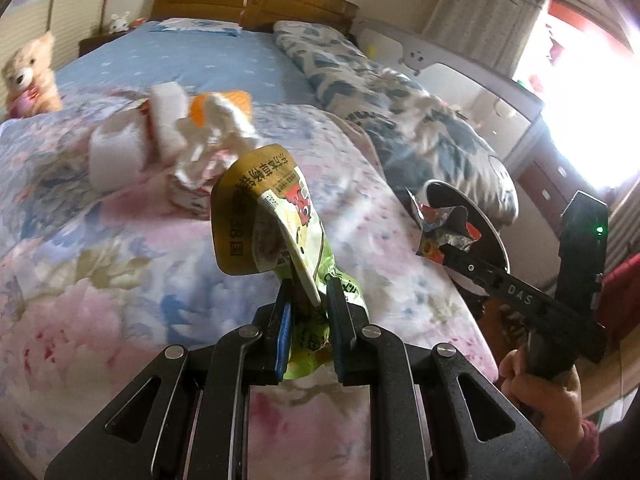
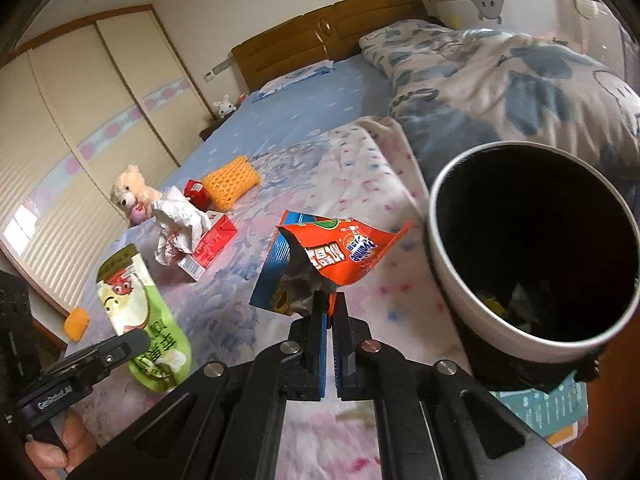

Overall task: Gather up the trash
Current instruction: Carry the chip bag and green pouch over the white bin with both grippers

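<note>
So the bed [image 2: 312,184] took up basically everything past both tongs, covered in a soft floral quilt in pinks and blues, with a wooden headboard [image 2: 328,36] way at the far end. Just right of the right tongs [image 2: 329,312] sat the trash bin [image 2: 452,280], a round can with a pale smooth wall and a dark inside, a few scraps visible at the bottom.

The right tongs were clamped tight on an orange and blue snack wrapper [image 2: 340,256], crinkly foil, torn open and sticking up from the tips, close to the bin's rim but not over it. The left tongs [image 1: 308,300] were pinching a green and yellow pouch [image 1: 260,216], glossy plastic with a cartoon face, bent over at the top and held up off the quilt.

Further out beyond both tongs, the rest of the trash lay in a loose pile on the quilt: crumpled white paper [image 2: 176,224], a flattened red carton [image 2: 208,252] touching it, and an orange foam net sleeve [image 2: 232,180] a bit behind. A fuzzy teddy bear [image 2: 130,194] sat left of that pile.
</note>
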`<state>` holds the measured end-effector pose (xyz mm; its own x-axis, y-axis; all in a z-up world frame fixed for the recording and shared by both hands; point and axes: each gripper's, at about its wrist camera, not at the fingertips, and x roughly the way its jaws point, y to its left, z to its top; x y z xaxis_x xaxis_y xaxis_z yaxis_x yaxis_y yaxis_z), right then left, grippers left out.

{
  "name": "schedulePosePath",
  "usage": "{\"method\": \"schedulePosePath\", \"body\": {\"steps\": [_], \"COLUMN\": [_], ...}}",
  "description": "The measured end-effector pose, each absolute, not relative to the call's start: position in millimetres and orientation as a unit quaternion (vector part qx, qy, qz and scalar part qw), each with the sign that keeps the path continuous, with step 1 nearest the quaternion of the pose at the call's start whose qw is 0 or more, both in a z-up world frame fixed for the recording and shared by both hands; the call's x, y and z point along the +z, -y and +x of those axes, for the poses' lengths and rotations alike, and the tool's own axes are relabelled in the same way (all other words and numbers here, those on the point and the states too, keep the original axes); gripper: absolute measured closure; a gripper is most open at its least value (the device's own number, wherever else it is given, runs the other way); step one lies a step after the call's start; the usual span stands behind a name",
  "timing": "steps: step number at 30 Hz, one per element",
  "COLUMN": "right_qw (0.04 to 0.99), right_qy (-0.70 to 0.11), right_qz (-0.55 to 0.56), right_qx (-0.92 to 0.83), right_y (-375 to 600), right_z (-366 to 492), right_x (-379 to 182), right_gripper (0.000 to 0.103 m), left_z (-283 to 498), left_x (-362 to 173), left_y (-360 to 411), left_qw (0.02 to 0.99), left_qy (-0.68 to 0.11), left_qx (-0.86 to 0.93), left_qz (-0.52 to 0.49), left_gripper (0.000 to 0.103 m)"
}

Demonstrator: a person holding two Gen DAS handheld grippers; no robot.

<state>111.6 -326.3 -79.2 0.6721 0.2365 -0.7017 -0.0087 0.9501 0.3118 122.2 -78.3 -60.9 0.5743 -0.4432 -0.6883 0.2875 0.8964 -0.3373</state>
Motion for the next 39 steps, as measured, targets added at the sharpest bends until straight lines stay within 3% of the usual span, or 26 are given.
{"method": "schedulePosePath", "body": {"steps": [39], "right_qw": [0.910], "right_qy": [-0.372], "right_qz": [0.182], "right_qx": [-0.031], "right_y": [433], "right_z": [63], "right_x": [-62], "right_gripper": [0.101], "left_z": [140], "left_x": [-49], "left_y": [204], "left_qw": [0.857], "left_qy": [-0.420], "left_qx": [-0.299], "left_qz": [-0.025], "left_gripper": [0.088]}}
